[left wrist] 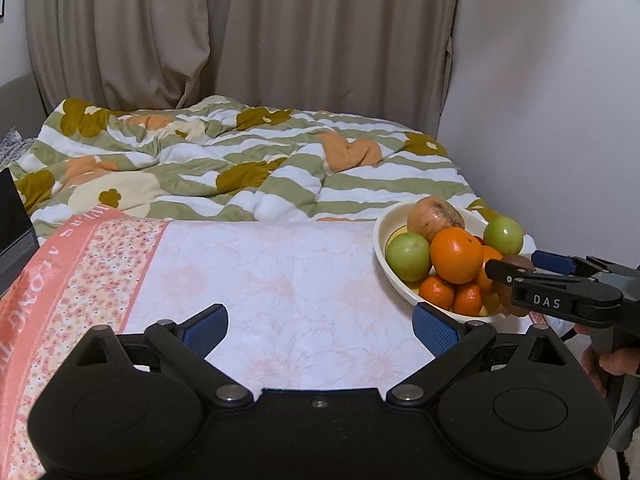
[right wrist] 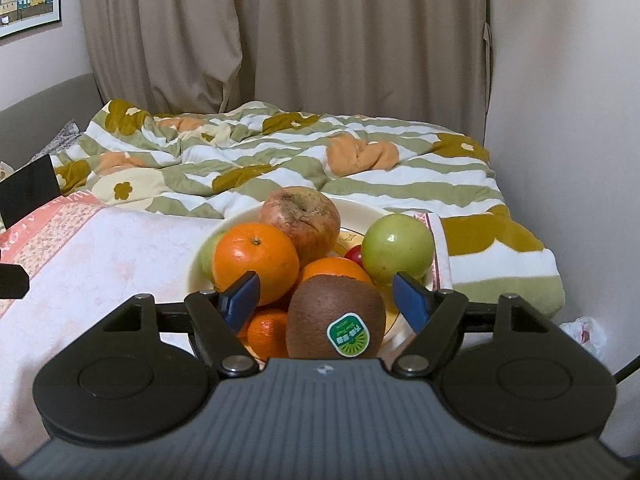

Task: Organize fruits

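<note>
Partly hidden: kiwi (right wrist: 335, 316), cut off by the right gripper (right wrist: 325, 294), whose spread pads stand clear of it. Nearby: striped quilt (right wrist: 280, 152) at twelve o'clock. Bowl (right wrist: 196, 268) holds orange (right wrist: 256, 260), two green apples (right wrist: 396, 248), mandarins (right wrist: 267, 334). Left gripper (left wrist: 320, 326): wide, empty, over floral cloth (left wrist: 280, 280).

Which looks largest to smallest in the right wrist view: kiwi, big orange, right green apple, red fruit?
1. kiwi, nearest the camera, so unsure
2. big orange and right green apple, alike
3. red fruit, partly hidden
</note>
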